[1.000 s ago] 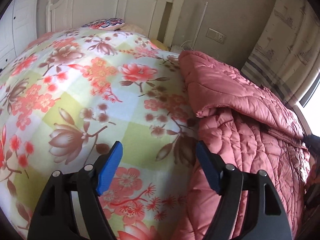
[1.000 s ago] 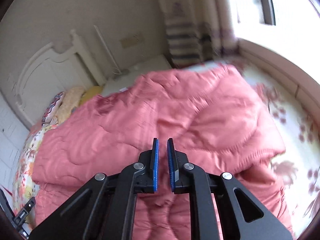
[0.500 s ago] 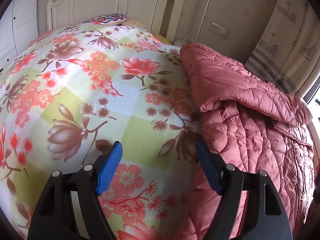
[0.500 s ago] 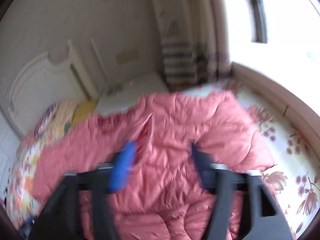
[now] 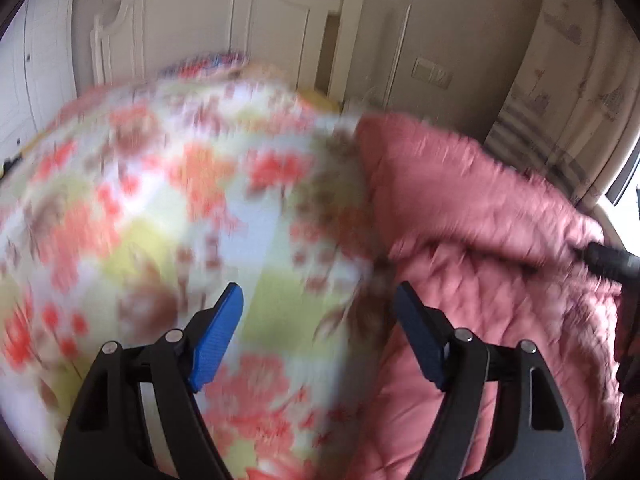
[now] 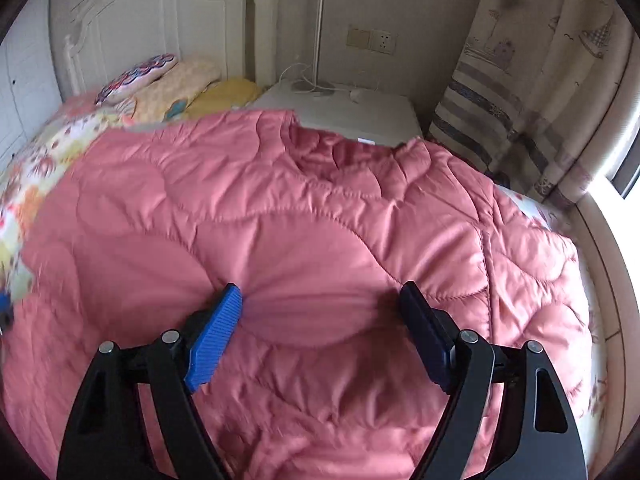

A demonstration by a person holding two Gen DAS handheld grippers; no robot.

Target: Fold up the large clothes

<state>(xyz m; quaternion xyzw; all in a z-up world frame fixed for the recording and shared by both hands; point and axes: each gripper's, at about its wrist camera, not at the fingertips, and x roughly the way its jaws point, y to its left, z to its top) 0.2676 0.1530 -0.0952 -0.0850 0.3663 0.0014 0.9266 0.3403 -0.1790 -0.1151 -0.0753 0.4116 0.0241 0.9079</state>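
Your right gripper (image 6: 320,340) hangs over the pink quilted coat (image 6: 300,240), its jaws spread wide and pinching nothing. The coat lies across the right side of the bed, collar toward the far nightstand (image 6: 340,108). Your left gripper (image 5: 318,336) is spread too, above the blurred floral bedspread (image 5: 180,200), coat just right.

The left hand-held gripper (image 5: 318,300) fills the lower middle of its frame, jaws spread wide with nothing between the blue pads. The right hand-held gripper (image 6: 320,302) sits likewise at lower centre, jaws wide apart, pads gripping nothing.
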